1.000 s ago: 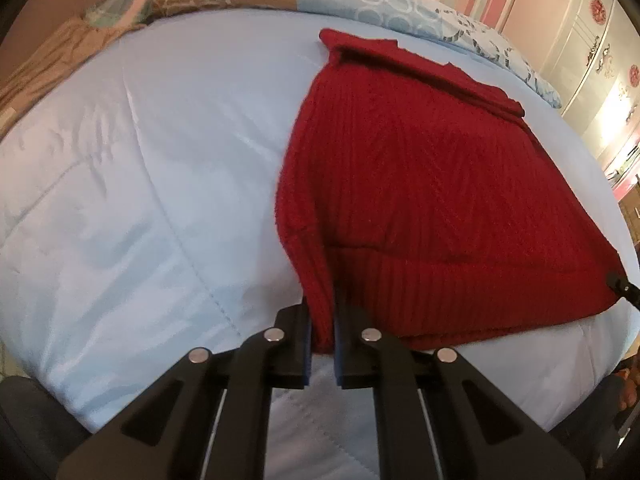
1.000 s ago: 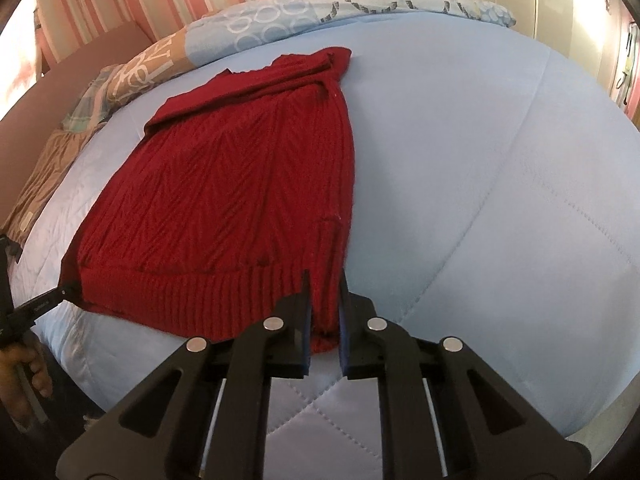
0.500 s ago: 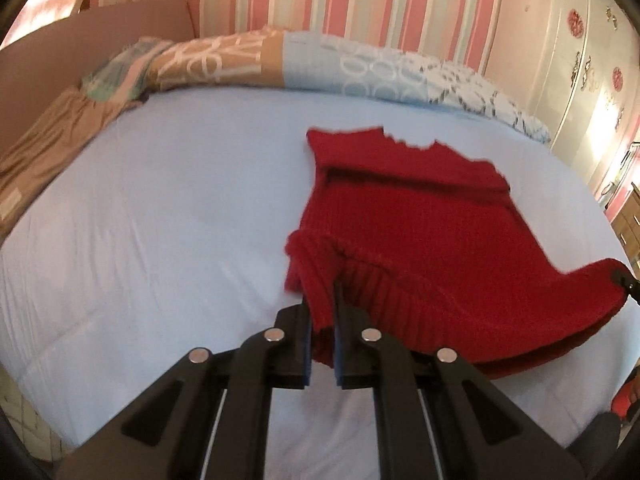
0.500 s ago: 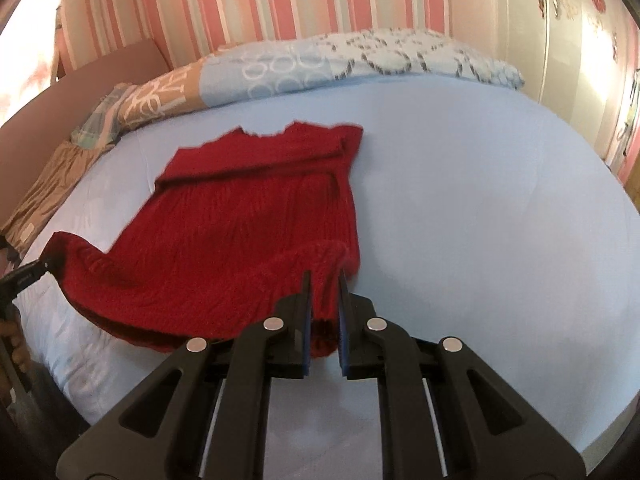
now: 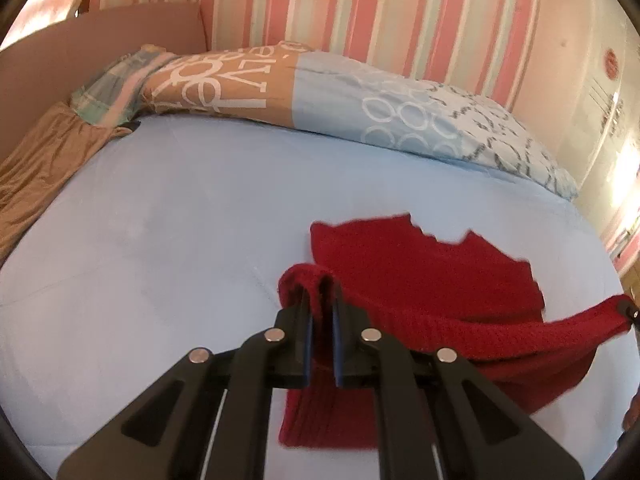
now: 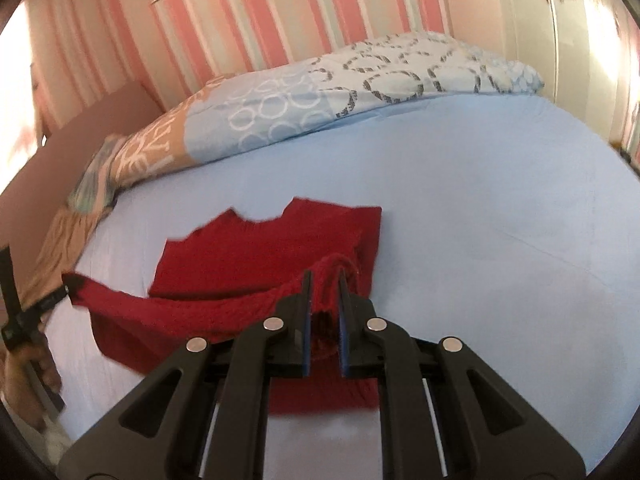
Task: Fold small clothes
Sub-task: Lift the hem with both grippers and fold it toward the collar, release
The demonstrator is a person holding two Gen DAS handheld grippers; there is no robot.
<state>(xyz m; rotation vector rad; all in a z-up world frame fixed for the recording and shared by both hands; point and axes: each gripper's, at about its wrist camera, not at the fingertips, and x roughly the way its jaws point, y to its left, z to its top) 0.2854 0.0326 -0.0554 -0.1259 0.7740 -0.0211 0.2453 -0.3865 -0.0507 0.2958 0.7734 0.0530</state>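
On the pale blue bed [image 5: 168, 216], right of centre in the left wrist view, lies the red knit sweater [image 5: 420, 264], far half flat on the sheet, near hem lifted off it. Left gripper [image 5: 320, 312] is clamped narrow on one hem corner, knit bunched between its fingers and spilling over their tips. Right gripper [image 6: 324, 304] is clamped the same way on the opposite hem corner; in the left wrist view its tip shows at the far right edge [image 5: 628, 312] with red fabric pinched in it. Ribbed hem hangs in a sagging line between the two grips, with more fabric draping below it toward the near edge of the bed. Far edge of the sweater, with the notched neckline [image 6: 260, 216], lies flat and looks jagged from motion blur. Open sheet on all sides: wide bare stretch left of the sweater in the left wrist view, wide bare stretch right of it in the right wrist view, and a clear band between the neckline and the patterned pillows [image 5: 320, 100] along the far edge. Brown fabric [image 5: 36, 176] is bunched at the far left side of the bed, well apart from the sweater. Striped wall [image 5: 360, 12] behind.
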